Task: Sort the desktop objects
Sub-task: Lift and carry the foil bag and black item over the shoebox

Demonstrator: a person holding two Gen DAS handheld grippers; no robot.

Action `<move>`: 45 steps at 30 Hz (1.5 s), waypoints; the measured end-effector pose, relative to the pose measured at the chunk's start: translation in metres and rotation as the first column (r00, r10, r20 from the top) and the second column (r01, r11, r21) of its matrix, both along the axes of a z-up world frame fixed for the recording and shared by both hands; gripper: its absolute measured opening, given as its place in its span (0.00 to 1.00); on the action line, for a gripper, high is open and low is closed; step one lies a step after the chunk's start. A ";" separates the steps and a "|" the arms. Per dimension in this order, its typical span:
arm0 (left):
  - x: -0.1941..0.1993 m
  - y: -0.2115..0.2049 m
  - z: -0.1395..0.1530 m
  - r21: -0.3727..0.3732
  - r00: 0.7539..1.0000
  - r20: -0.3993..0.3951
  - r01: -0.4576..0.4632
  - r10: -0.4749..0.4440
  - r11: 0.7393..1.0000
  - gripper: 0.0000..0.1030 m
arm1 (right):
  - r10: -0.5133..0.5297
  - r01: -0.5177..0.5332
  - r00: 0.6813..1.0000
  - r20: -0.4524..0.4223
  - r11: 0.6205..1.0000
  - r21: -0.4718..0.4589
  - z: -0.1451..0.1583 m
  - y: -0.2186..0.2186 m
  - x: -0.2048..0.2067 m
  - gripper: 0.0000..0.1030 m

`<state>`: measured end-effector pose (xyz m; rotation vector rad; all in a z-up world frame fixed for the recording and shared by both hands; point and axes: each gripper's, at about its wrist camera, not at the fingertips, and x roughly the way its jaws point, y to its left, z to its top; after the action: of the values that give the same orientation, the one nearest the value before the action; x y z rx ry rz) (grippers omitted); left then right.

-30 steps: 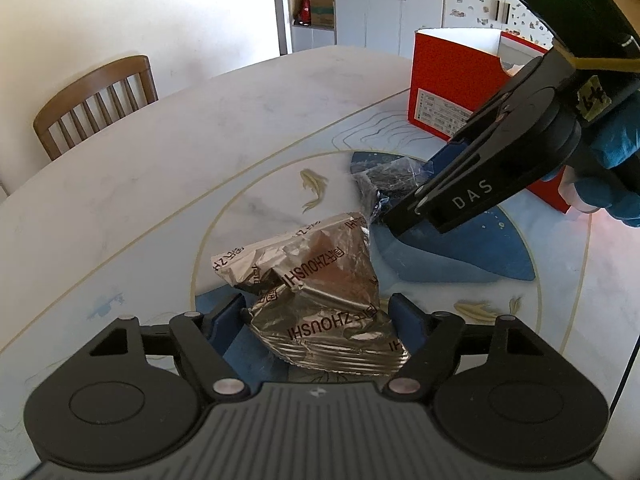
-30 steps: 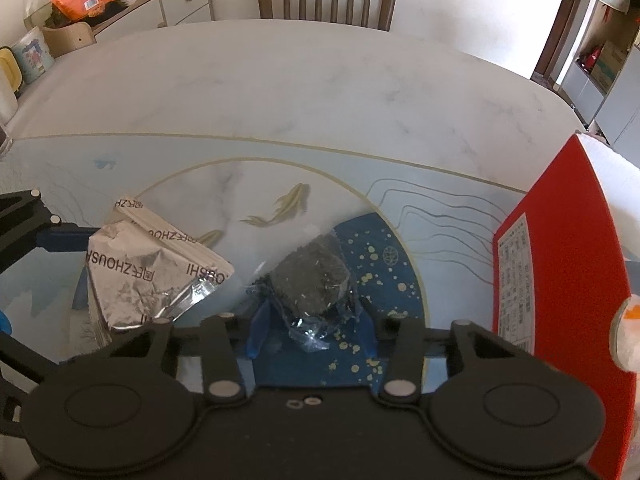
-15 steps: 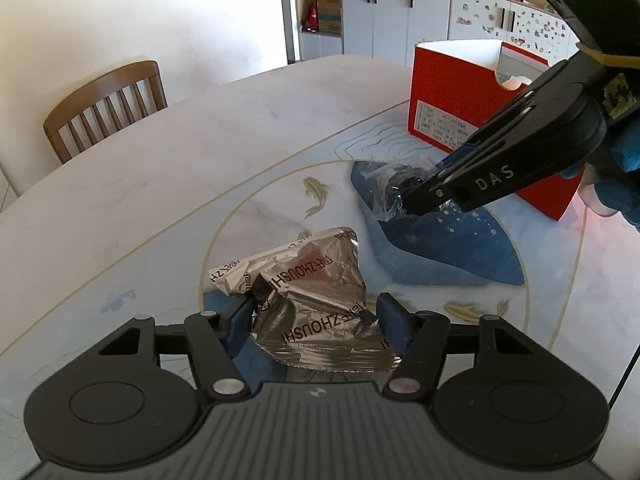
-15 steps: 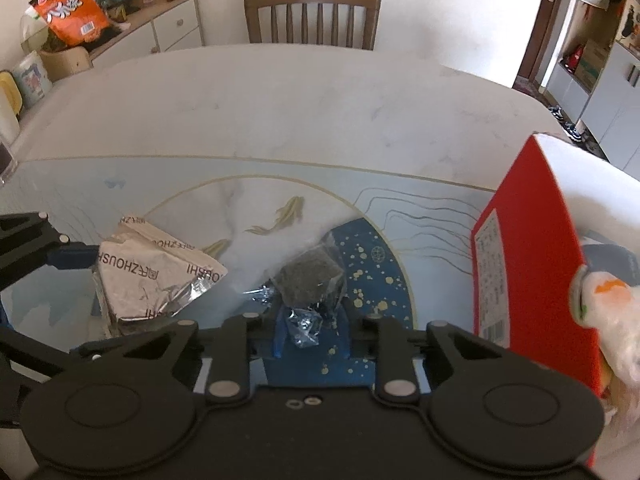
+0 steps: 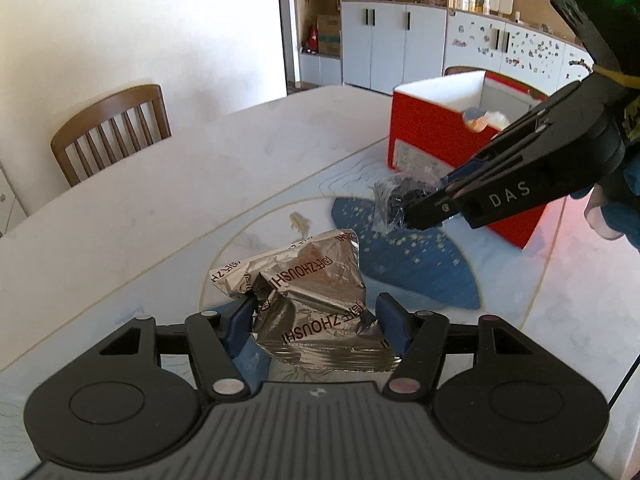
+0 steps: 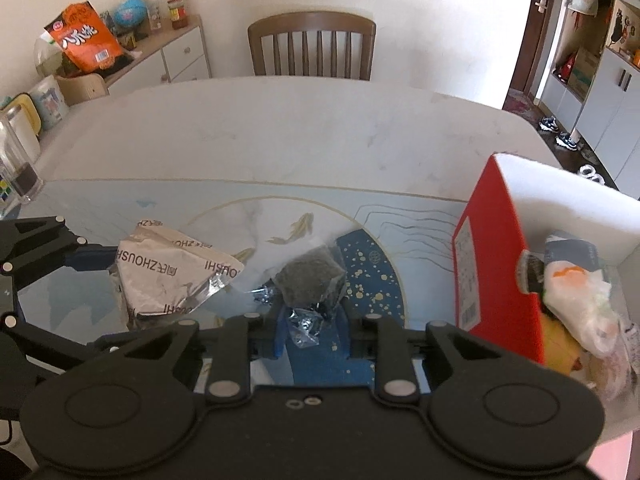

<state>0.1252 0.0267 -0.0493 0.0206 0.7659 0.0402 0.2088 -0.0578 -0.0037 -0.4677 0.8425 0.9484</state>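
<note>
- Two packets are held at once, one in each gripper, both above the table.
- Silver foil packet: low centre of the left wrist view, crumpled, its long axis running from the lower right up to a folded corner at the upper left; the printed lettering reads upside down.
- Left gripper: its blue pads press the foil packet from both sides, clamped on it.
- Dark clear-wrapped packet: centre of the right wrist view, a blocky lump standing roughly upright with its crinkled wrapper tail hanging down between the fingers.
- Right gripper: closed on that wrapper tail; in the left wrist view it reaches in from the upper right, the packet at its tip.
- Red box: right side of the right wrist view, open-topped, just beside the dark packet, with wrapped items inside.
- Wooden chair: upper centre, beyond the table's far edge.
- Orange snack bag: upper left, on a sideboard.
</note>
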 end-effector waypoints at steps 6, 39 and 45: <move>-0.005 -0.012 0.020 0.009 1.000 0.024 0.005 -0.005 1.000 0.62 | -0.006 0.006 1.000 0.002 1.000 0.022 0.017 -0.018 -0.005 0.24; 0.057 -0.122 0.091 0.074 0.990 0.113 0.075 -0.083 0.994 0.62 | -0.026 0.023 0.999 0.038 0.997 0.080 0.076 -0.135 0.054 0.24; 0.073 -0.139 0.093 0.083 0.988 0.113 0.094 -0.103 0.992 0.62 | -0.052 0.048 0.997 0.052 0.996 0.076 0.079 -0.157 0.072 0.24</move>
<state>0.1983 -0.1125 0.0441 0.1288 0.6447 -0.0225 0.2804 -0.2146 0.0749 -0.4041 0.7636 0.9138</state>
